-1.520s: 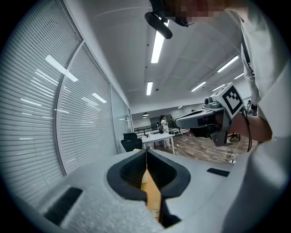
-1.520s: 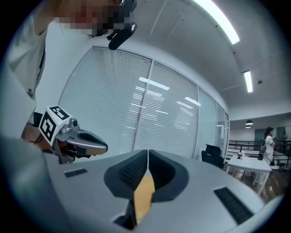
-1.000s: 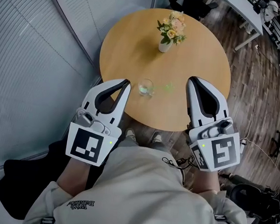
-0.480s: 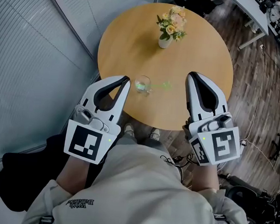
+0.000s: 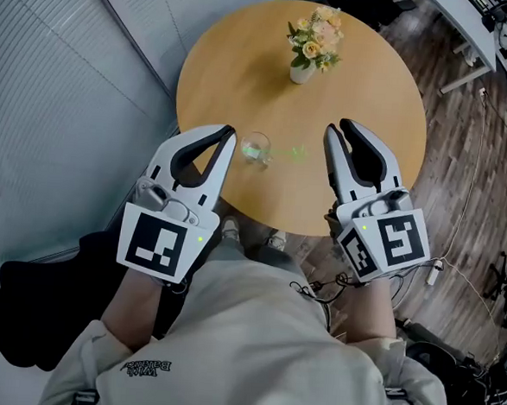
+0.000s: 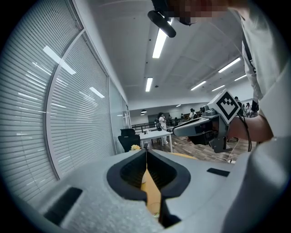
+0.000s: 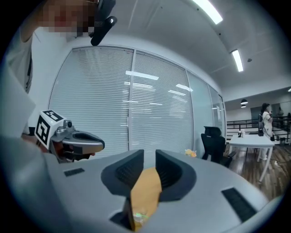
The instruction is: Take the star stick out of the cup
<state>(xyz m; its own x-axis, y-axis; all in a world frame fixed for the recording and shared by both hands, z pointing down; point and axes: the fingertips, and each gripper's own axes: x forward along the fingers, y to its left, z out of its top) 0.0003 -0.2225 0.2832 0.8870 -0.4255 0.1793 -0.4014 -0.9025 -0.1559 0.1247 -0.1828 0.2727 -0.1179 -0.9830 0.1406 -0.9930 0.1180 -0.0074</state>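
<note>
A clear glass cup stands near the front edge of the round wooden table. A green star stick leans out of it to the right; the green star also shows low between the jaws in the right gripper view. My left gripper hovers just left of the cup, jaws closed tip to tip and holding nothing. My right gripper hangs right of the star, jaws a little apart with nothing between them.
A small white vase of flowers stands at the table's far side. A wall of blinds runs along the left. Wooden floor with cables lies to the right, and a dark bag sits at lower left.
The right gripper's jaws have parted slightly and it has shifted a little left toward the star. The left gripper has stayed shut beside the cup.
</note>
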